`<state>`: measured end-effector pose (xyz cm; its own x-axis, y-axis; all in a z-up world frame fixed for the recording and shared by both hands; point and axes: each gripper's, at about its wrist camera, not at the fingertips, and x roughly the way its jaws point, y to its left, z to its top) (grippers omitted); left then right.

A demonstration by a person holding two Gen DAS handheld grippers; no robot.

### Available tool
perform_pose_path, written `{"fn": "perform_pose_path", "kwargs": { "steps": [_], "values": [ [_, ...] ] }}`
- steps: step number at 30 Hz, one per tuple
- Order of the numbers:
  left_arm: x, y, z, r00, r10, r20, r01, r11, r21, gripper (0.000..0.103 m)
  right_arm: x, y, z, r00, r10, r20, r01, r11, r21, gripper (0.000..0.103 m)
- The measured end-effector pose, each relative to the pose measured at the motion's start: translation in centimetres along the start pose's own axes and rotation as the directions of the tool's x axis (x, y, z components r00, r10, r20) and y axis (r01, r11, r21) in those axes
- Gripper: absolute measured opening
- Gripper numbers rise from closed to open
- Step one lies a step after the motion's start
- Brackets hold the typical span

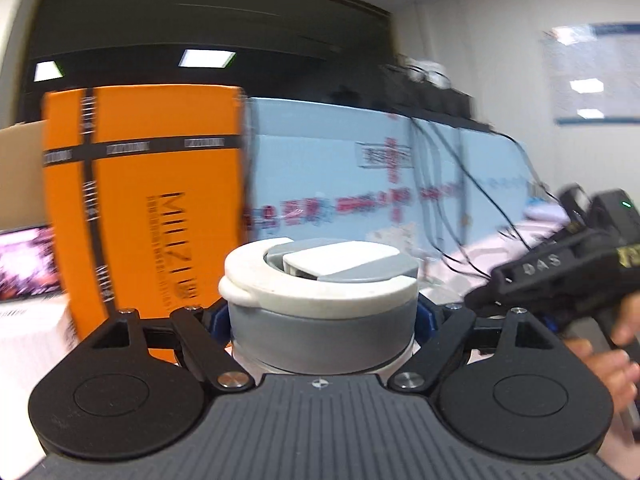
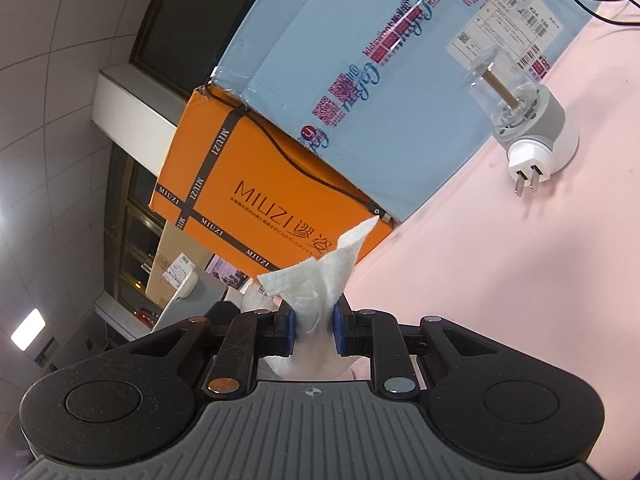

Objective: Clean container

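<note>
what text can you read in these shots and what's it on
"MIUZI": large print on the orange box, repeated on its black bands.
"DAS": the right tool, seen from the left wrist.
"kidsvision", uncertain: tape on the blue box.
Shipping label with barcodes: too small to read.
Chinese print on both boxes: too blurred to read.

An orange box (image 2: 256, 196) and pale blue box (image 2: 400, 80) stand on the pink tabletop (image 2: 500, 280) (dark window (image 1: 200, 20) at twelve o'clock).
</note>
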<state>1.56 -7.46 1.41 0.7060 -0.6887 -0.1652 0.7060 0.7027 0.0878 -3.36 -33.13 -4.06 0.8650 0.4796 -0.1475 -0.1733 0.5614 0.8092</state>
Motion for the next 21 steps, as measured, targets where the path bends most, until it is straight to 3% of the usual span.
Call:
{"fn": "perform_pose_path", "kwargs": {
  "steps": [3, 7, 9, 11, 15, 19, 21],
  "values": [
    [0.4, 0.2, 0.3, 0.999, -0.034, -0.013, 0.034, 0.999, 0.01, 0.08, 0.1, -0.4, 0.1, 1.0, -0.003, 0.002, 0.003, 1.0, 0.017, 0.018],
    [0.4, -0.1, -0.5, 0.999, 0.02, 0.026, -0.02, 1.0, -0.007, 0.093, 0.2, -0.7, 0.1, 1.0, -0.008, 0.009, 0.008, 1.0, 0.023, 0.018],
    [0.1, -0.5, -0.8, 0.998, 0.042, 0.04, -0.043, 0.999, 0.011, 0.093, 0.1, -0.7, 0.3, 1.0, -0.011, 0.018, 0.01, 1.0, 0.02, 0.018],
    [-0.4, -0.6, -0.8, 0.997, 0.045, 0.064, -0.046, 0.999, 0.016, 0.103, -0.1, -0.8, 0.5, 0.999, -0.015, 0.039, 0.015, 1.0, 0.012, 0.018],
    [-1.7, 0.0, -0.5, 0.992, 0.04, 0.119, -0.038, 0.999, -0.013, 0.103, -0.5, -1.2, 0.7, 0.997, -0.016, 0.074, 0.015, 1.0, 0.023, 0.018],
    [-3.2, 1.7, 0.7, 0.981, 0.07, 0.182, -0.05, 0.992, -0.116, 0.103, -0.8, -1.0, 0.8, 0.993, 0.001, 0.115, -0.009, 0.998, 0.064, 0.018],
    [-4.0, 2.6, 1.3, 0.972, 0.106, 0.209, -0.07, 0.983, -0.17, 0.103, -0.9, -0.1, 0.8, 0.989, 0.053, 0.141, -0.066, 0.994, 0.09, 0.018]
  ]
}}
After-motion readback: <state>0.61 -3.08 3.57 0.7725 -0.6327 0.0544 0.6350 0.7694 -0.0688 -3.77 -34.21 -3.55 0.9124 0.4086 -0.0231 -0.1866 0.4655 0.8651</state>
